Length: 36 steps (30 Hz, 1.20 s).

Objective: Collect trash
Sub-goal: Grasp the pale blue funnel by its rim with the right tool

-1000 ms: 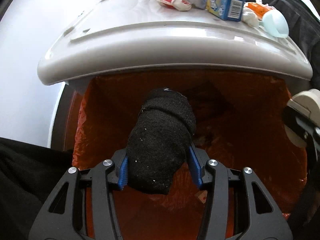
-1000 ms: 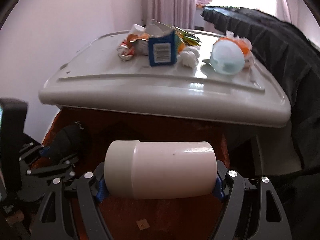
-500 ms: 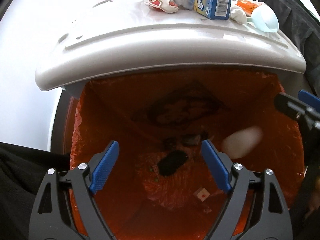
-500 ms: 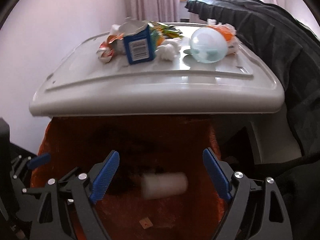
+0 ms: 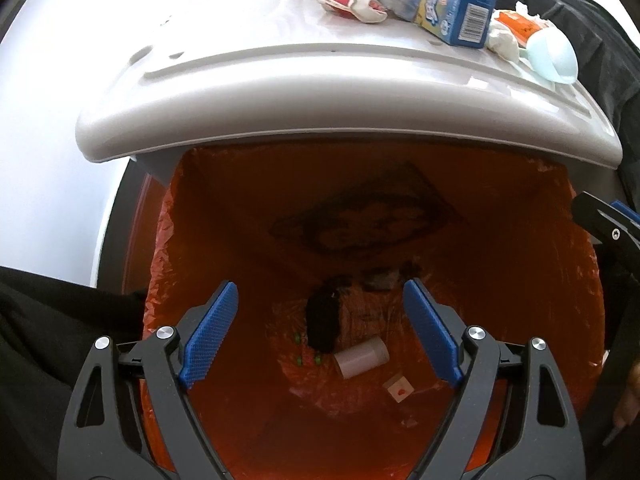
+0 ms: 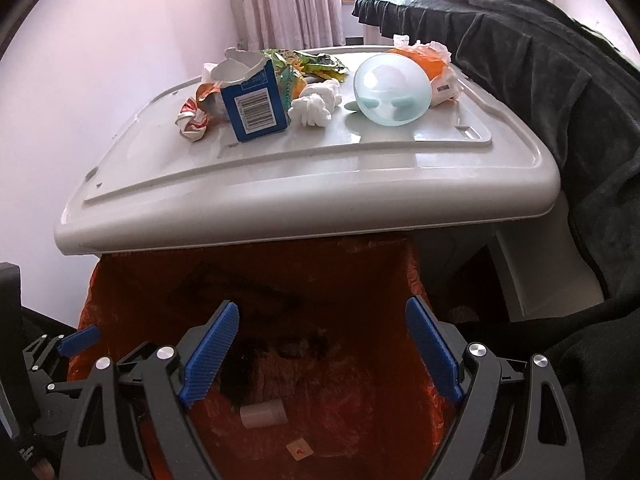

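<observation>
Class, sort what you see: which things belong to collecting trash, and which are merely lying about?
Part of the job: blue carton, crumpled tissue, snack wrapper, orange bin bag, black sock and white tube inside it.

Lying about: dark blanket, curtain.

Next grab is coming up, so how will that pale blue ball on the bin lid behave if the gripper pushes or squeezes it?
The pale blue ball looks round and glossy, so it will probably roll across the smooth white lid when nudged. It seems translucent and hollow, likely light, and may slip between the pads.
</observation>
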{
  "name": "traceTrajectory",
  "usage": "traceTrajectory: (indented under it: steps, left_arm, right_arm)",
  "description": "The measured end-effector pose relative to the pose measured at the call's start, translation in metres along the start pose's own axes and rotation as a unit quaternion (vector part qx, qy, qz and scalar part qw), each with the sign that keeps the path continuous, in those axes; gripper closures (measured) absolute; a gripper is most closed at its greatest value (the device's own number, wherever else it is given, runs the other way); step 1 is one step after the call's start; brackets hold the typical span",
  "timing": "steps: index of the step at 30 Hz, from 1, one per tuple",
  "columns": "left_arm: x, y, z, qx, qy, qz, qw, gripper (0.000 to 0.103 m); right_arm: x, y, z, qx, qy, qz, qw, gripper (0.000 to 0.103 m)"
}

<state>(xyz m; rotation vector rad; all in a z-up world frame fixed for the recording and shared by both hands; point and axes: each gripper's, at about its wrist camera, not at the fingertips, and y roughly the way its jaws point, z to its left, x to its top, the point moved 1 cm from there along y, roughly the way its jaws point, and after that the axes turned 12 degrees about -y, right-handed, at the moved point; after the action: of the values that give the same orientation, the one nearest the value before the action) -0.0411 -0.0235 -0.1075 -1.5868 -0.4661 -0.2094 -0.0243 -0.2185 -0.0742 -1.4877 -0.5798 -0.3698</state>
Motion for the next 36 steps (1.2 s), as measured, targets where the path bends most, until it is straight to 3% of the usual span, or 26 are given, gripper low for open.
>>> traceTrajectory:
  steps: [5,15,19,25,29,31,32,33,36]
  left_arm:
    - [0.000,-0.004,0.004,-0.007,-0.009,-0.006,0.9999,0.020]
    - [0.000,-0.009,0.001,-0.011,-0.003,-0.011,0.9999,0.020]
    - [0.001,-0.008,0.002,-0.015,-0.006,-0.010,0.9998,0.020]
    - [0.001,-0.007,0.003,-0.024,-0.013,-0.003,0.9996,0.020]
    - [-0.001,-0.006,0.001,-0.021,-0.008,-0.004,0.9997,0.020]
    - [-0.002,-0.006,-0.001,-0.020,-0.005,-0.006,0.9998,0.020]
    - [-0.002,-0.006,-0.001,-0.020,-0.004,-0.007,0.9998,0.020]
    - [-0.002,-0.007,-0.002,-0.020,-0.004,-0.009,0.9997,0.020]
    - [-0.002,-0.013,-0.003,-0.024,0.000,-0.020,0.9995,0.020]
  right_arm:
    - [0.014,-0.004,-0.017,0.002,0.032,-0.017,0.999,0.019]
    - [0.084,-0.004,-0.079,-0.052,0.081,-0.079,0.992,0.019]
    - [0.102,0.006,-0.100,-0.073,0.079,-0.071,0.992,0.026]
    - [0.119,0.037,-0.105,-0.069,0.050,-0.041,0.996,0.037]
    - [0.132,0.063,-0.104,-0.061,0.034,-0.021,0.997,0.049]
    - [0.136,0.075,-0.103,-0.052,0.034,-0.011,0.998,0.069]
    - [0.138,0.081,-0.102,-0.041,0.036,-0.004,0.999,0.086]
    - [0.138,0.084,-0.102,-0.030,0.041,-0.007,0.999,0.095]
    - [0.135,0.071,-0.100,-0.025,0.048,-0.026,0.998,0.098]
